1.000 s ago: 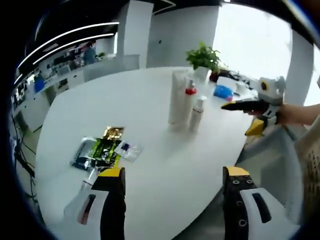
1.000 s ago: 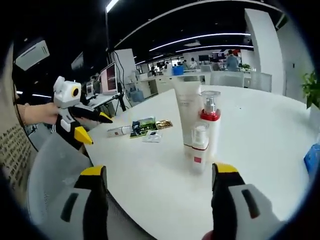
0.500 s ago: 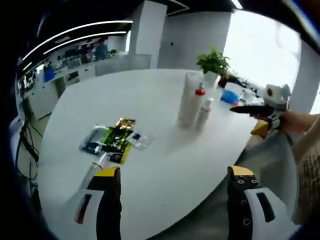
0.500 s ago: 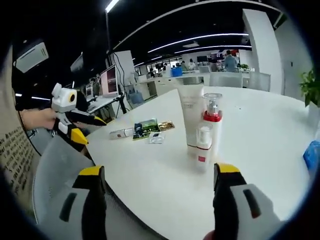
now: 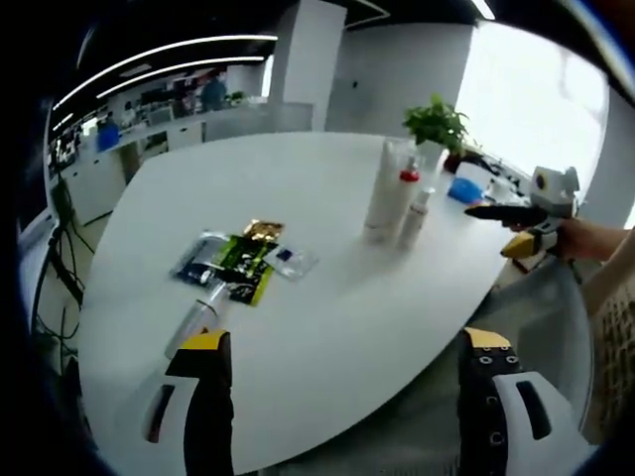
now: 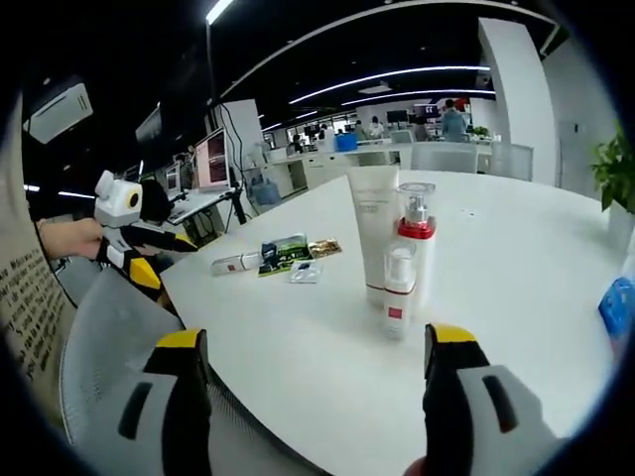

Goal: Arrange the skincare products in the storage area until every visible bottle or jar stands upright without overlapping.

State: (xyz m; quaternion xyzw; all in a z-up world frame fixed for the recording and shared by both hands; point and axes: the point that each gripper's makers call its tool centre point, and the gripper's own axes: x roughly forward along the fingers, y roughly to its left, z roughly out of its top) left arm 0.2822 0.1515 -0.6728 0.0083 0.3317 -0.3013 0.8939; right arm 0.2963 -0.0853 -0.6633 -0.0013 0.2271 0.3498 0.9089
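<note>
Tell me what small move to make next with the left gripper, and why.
Probably ease the left gripper forward and down toward the small tube lying flat on the white table beside the sachets. Its jaws stand open and empty, while the tall tube, pump bottle and small bottle already stand upright.

Two-jaw left gripper [image 5: 344, 392]: pale grey jaws, black inner faces, yellow tips, dark slot on each, small holes down the jaw at 4 o'clock. Same build on the right gripper [image 6: 316, 397]: grey jaws with dark slots, black inner sides, yellow caps. At 9 o'clock in the right gripper view, white head, black-and-yellow jaws. Patterned sleeve [image 5: 613, 342] at 3 o'clock.
</note>
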